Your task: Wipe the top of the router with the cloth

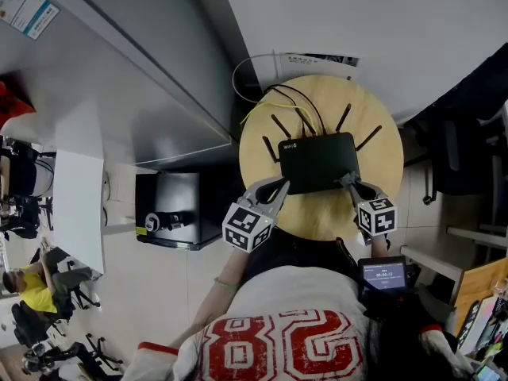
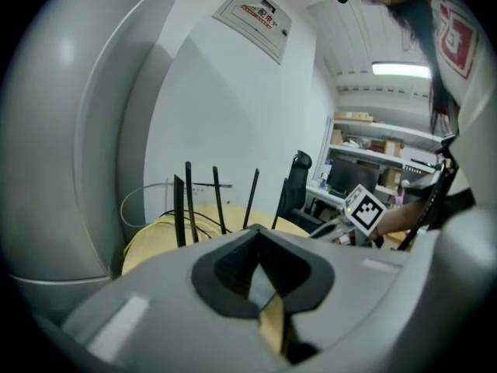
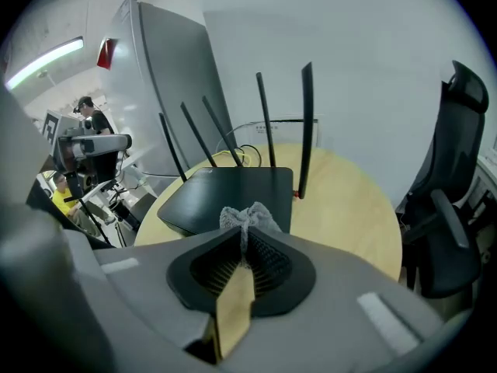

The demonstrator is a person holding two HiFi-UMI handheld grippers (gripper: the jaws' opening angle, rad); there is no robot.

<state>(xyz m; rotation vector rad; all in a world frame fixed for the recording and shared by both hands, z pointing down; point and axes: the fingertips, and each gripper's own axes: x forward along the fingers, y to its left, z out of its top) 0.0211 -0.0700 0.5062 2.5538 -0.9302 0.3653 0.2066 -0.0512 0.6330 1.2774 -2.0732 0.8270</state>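
The left gripper (image 1: 276, 187), clenched on nothing, sits at the near-left corner of the flat black plastic router (image 1: 317, 162) (5 antennas along its far edge) on the round pale wooden tabletop (image 1: 386, 151). The right gripper (image 1: 348, 181) pinches a bunched grey cloth (image 3: 249, 217) over the near-right corner, and the router's long axis stretches leftward from it.

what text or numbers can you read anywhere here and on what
"28": big red digits on the person's white shirt, seen upside down, so maybe 82
white logo on the flat black router: too small
white wall sign: blurred
small dark device screen: too small
white-and-blue poster: too small
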